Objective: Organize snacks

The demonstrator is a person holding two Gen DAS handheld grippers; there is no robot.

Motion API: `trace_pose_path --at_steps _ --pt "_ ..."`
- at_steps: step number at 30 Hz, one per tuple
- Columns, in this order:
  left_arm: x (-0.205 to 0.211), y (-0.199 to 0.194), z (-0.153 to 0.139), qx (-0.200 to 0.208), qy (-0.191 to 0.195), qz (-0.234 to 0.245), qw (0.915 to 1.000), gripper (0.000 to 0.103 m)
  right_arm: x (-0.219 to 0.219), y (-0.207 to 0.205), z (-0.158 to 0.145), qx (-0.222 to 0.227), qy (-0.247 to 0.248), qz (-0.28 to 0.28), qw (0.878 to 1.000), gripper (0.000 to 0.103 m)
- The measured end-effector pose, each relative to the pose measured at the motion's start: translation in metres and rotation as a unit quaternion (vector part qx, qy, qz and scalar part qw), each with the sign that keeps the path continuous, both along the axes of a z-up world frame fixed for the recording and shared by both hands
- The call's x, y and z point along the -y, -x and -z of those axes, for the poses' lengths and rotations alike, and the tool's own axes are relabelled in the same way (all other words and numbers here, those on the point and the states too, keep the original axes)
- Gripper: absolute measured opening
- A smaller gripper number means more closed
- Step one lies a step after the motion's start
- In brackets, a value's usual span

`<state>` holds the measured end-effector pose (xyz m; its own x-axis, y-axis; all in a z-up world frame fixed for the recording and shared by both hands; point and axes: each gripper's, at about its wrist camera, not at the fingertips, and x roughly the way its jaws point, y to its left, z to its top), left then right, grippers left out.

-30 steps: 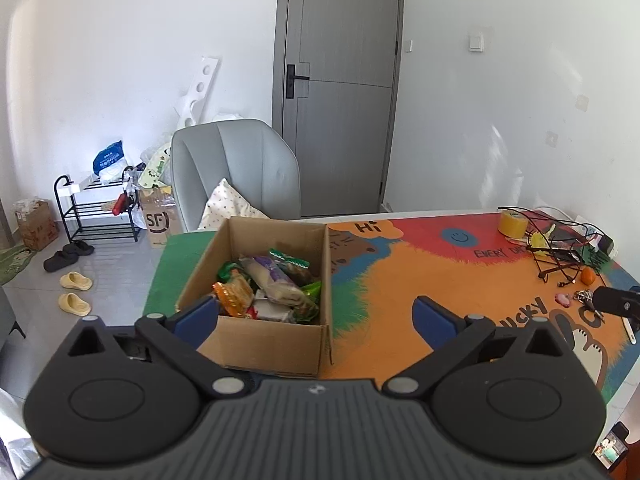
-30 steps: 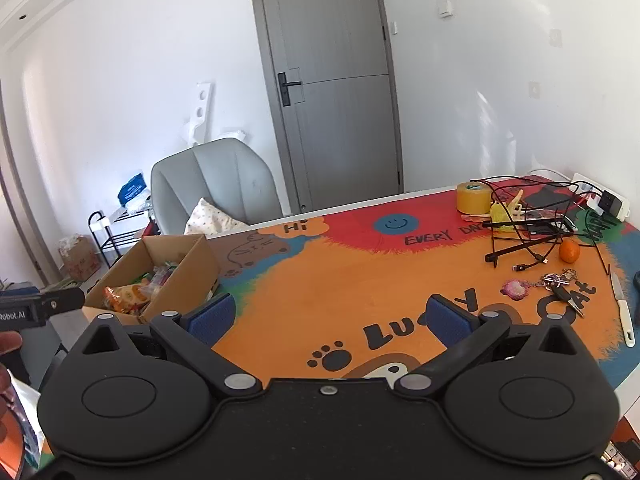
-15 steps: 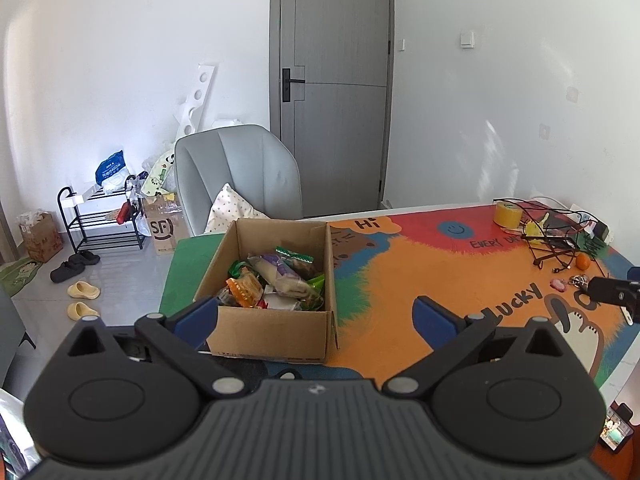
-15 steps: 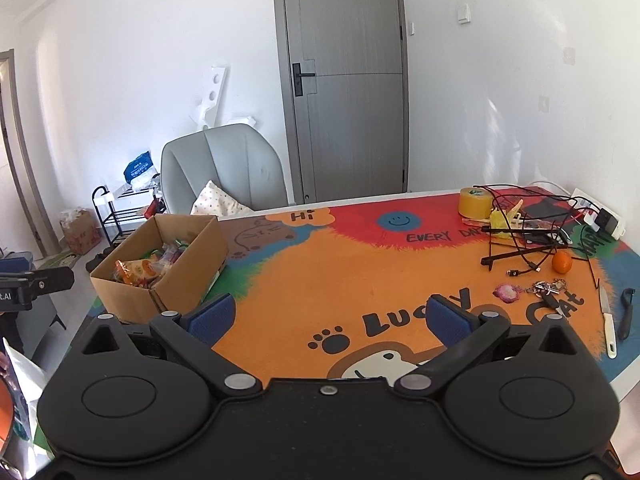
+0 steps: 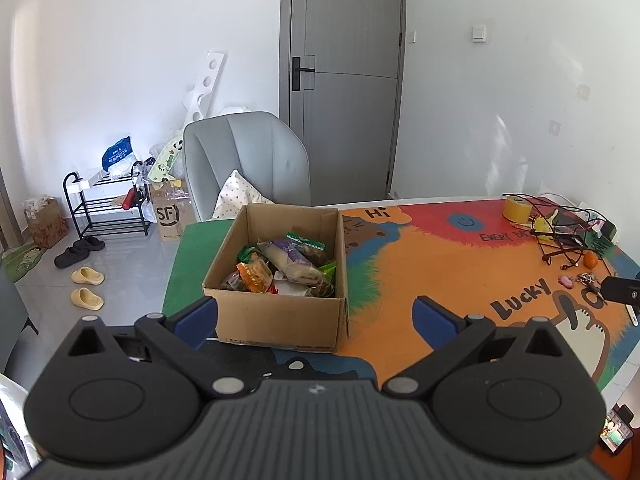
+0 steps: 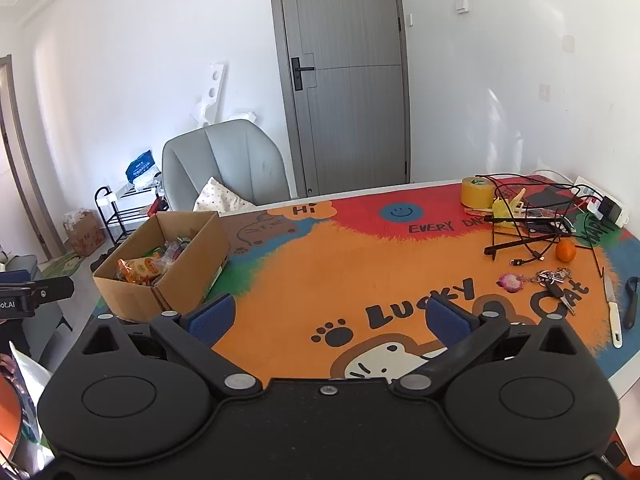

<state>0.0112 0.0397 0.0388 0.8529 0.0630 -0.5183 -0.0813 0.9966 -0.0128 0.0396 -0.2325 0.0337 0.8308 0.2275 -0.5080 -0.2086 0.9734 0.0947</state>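
Mostly jumbled: snack packets [image 5: 286, 266] in cardboard box [image 5: 280, 318], labels unreadable; left gripper [image 5: 316, 314], right gripper [image 6: 328, 316] jaws apart, empty.

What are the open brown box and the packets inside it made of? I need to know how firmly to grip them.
The open brown box looks like corrugated cardboard: matte brown walls, folded seams. The snack packets look like thin plastic film, glossy and crinkled, catching light. What is inside them cannot be told.
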Motion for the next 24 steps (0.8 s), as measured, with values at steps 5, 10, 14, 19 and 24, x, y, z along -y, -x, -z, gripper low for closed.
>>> trace_pose_path --at_steps 5,10,14,19,24 --pt "-0.0019 -0.0018 0.0010 -0.003 0.004 -0.002 1.0000 0.103 -0.0020 -0.0009 0.0021 -0.005 0.002 -0.003 1.000 0.103" --pt "-0.0010 -0.0011 0.0013 -0.001 0.002 -0.002 1.0000 0.103 -0.0030 0.0006 0.0020 -0.003 0.001 -0.008 1.000 0.103" --pt "-0.0003 -0.0016 0.0015 -0.002 0.002 -0.001 1.0000 0.103 -0.0052 0.0008 0.0023 -0.005 0.005 -0.013 1.000 0.103" --pt "-0.0015 -0.0027 0.0024 -0.004 0.004 -0.002 1.0000 0.103 -0.0057 0.0002 0.0016 -0.003 0.008 -0.014 1.000 0.103" --pt "-0.0026 -0.0027 0.0027 -0.005 0.005 -0.002 1.0000 0.103 -0.0074 0.0003 0.0017 -0.001 0.012 -0.015 1.000 0.103"
